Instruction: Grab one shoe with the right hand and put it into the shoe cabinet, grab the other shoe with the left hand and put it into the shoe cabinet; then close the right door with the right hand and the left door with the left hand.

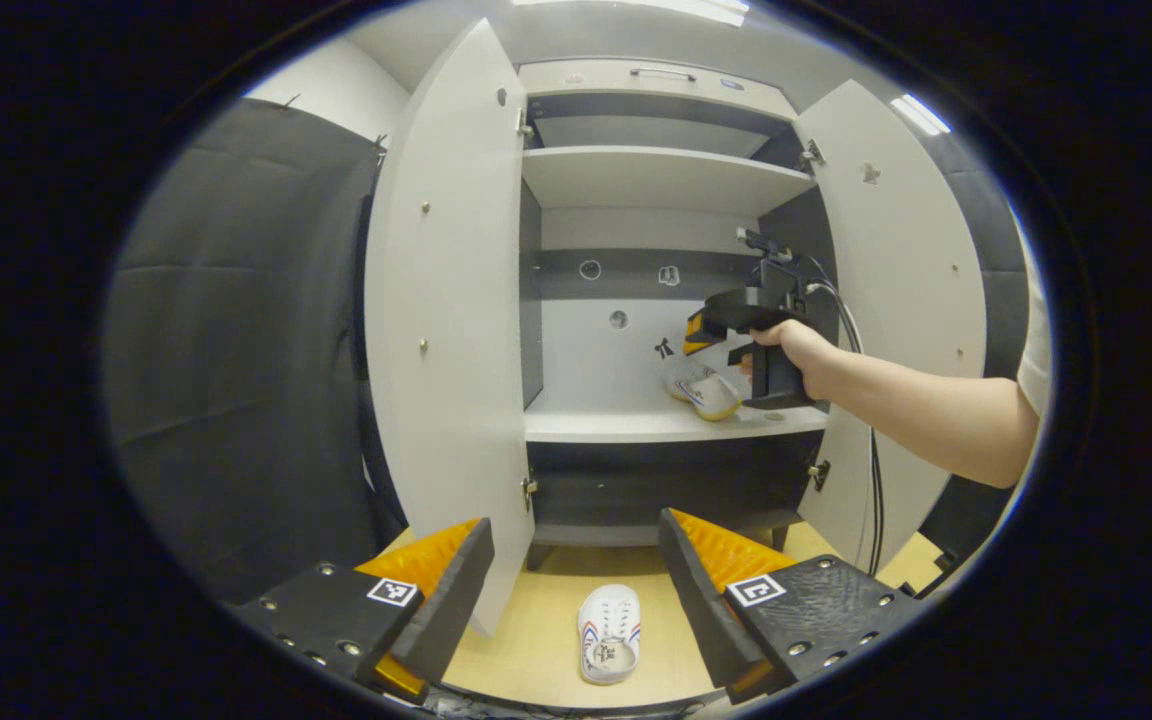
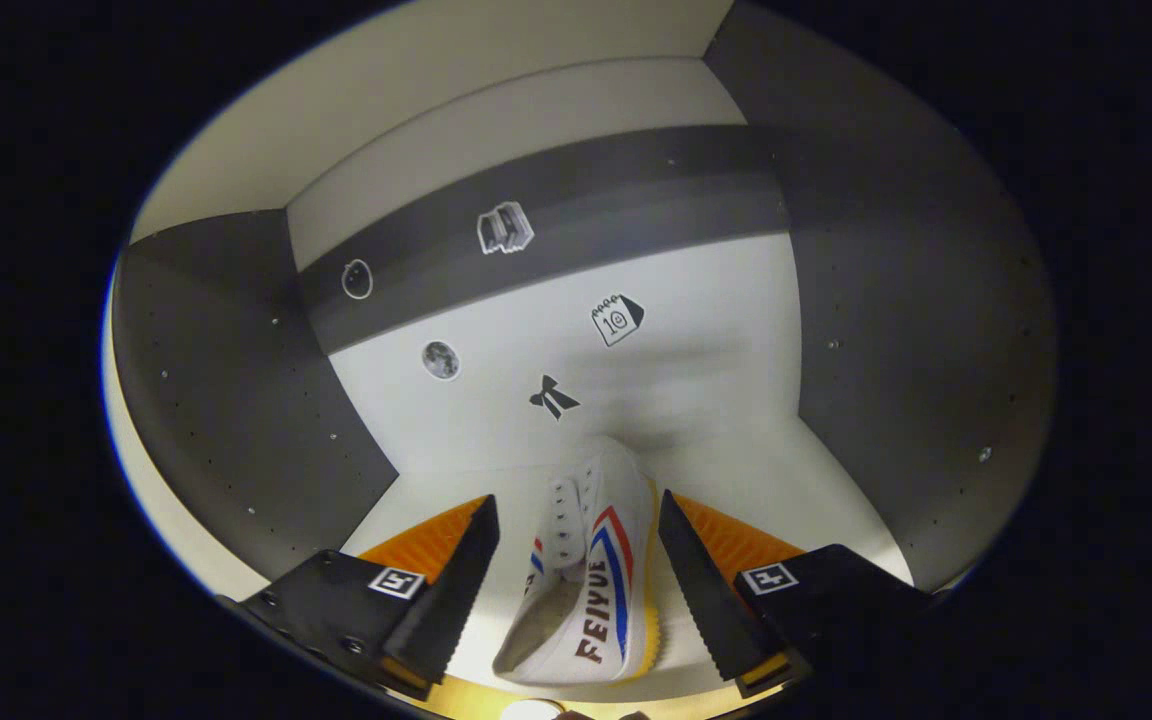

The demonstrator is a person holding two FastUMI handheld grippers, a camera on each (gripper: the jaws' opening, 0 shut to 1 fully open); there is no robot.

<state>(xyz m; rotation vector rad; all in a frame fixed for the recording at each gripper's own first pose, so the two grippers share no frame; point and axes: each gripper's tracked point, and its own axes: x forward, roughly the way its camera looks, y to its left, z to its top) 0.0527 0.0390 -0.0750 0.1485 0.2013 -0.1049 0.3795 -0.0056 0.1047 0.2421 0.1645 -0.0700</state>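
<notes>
Shelf (image 2: 796, 490): shoe (image 2: 586, 590) heel cut off.

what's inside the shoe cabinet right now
One white shoe lies on the middle shelf, between the open right tool's fingers. The upper shelf's surface and the bottom compartment's floor are hidden.

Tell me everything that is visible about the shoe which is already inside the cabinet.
The shoe in the cabinet is a white canvas-looking sneaker with red and blue side stripes, a yellowish sole and white laces. It lies tilted on its side on the pale shelf, toe towards the back wall. The right gripper is open around it; its fingers seem not to press on it. In the left gripper view it sits on the shelf's right part.
</notes>
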